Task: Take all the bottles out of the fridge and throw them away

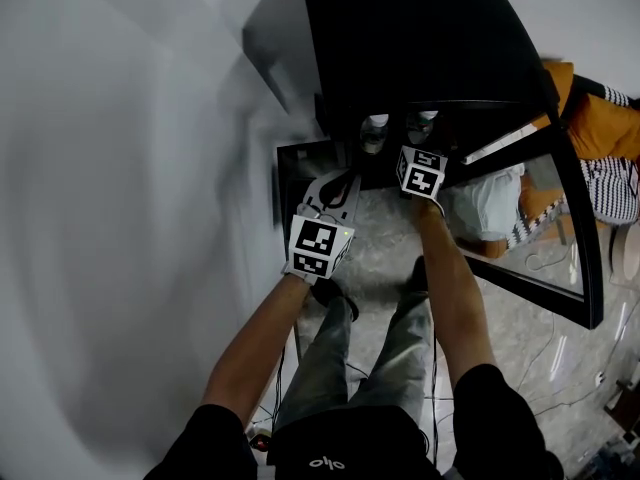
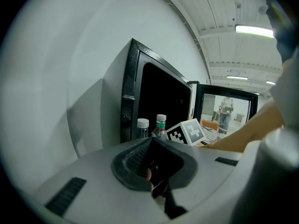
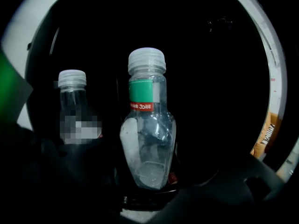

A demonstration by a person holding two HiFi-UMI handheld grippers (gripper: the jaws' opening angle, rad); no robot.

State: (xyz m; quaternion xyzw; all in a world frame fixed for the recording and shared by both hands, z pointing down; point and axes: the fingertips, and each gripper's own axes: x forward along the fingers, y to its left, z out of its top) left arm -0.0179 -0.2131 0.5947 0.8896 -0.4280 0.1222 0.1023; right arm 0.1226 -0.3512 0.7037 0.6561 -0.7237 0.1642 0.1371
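Two bottles stand upright at the front edge of the fridge (image 1: 400,38) shelf, close together. The green-banded bottle (image 3: 147,125) is on the right and the other bottle (image 3: 74,106) on the left. The right gripper (image 3: 152,171) reaches in with its jaws spread wide either side of the green-banded one, not pressing on it.

That bottle looks nearly empty, so probably light. If one jaw lands first, it could tip the bottle or shove it into its neighbour and topple both. The body is rounded, so a low grip might squeeze it out. The open door (image 1: 560,228) stands just right of that arm and could be bumped on the way out.

The left gripper (image 1: 335,193) hangs outside the fridge, and I cannot tell how its jaws stand.

Count: two bottles, two grippers, one fridge, one door. No bin is in view.
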